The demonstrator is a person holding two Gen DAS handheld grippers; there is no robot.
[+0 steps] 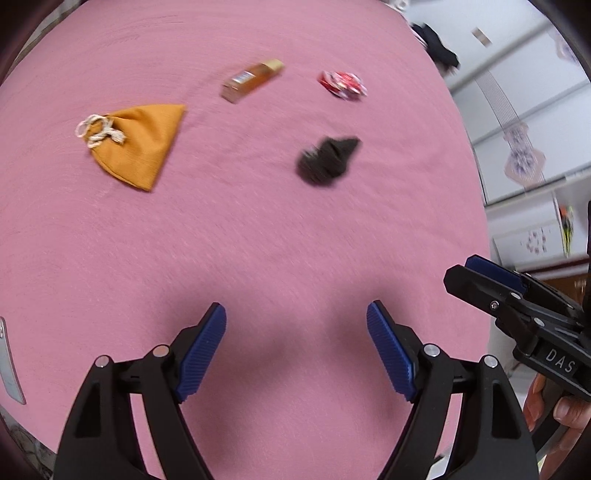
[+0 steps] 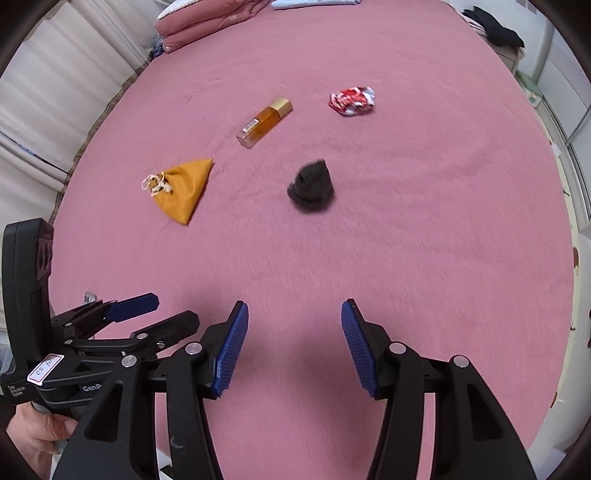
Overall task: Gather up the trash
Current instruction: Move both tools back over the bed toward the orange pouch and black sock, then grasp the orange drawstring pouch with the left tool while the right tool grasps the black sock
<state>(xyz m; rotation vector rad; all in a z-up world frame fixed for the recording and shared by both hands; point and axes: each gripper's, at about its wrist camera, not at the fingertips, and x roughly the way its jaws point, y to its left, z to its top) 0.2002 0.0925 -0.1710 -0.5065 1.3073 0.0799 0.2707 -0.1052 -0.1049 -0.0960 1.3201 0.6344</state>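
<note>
On the pink bedspread (image 1: 258, 240) (image 2: 424, 240) lie a crumpled red and white wrapper (image 1: 342, 84) (image 2: 352, 100), a dark crumpled wad (image 1: 327, 160) (image 2: 312, 185), an amber bottle with a gold cap (image 1: 252, 80) (image 2: 264, 121) and an orange drawstring pouch (image 1: 138, 142) (image 2: 182, 188). My left gripper (image 1: 296, 314) (image 2: 159, 310) is open above the near part of the bed, with nothing between its blue pads. My right gripper (image 2: 294, 312) (image 1: 461, 271) is open too and holds nothing. All the objects lie well ahead of both grippers.
Folded pink bedding (image 2: 207, 22) lies at the far end of the bed. Dark clothing (image 2: 498, 31) sits on a stand at the far right corner. White cabinets (image 1: 517, 110) line the right side and curtains (image 2: 55, 92) hang on the left.
</note>
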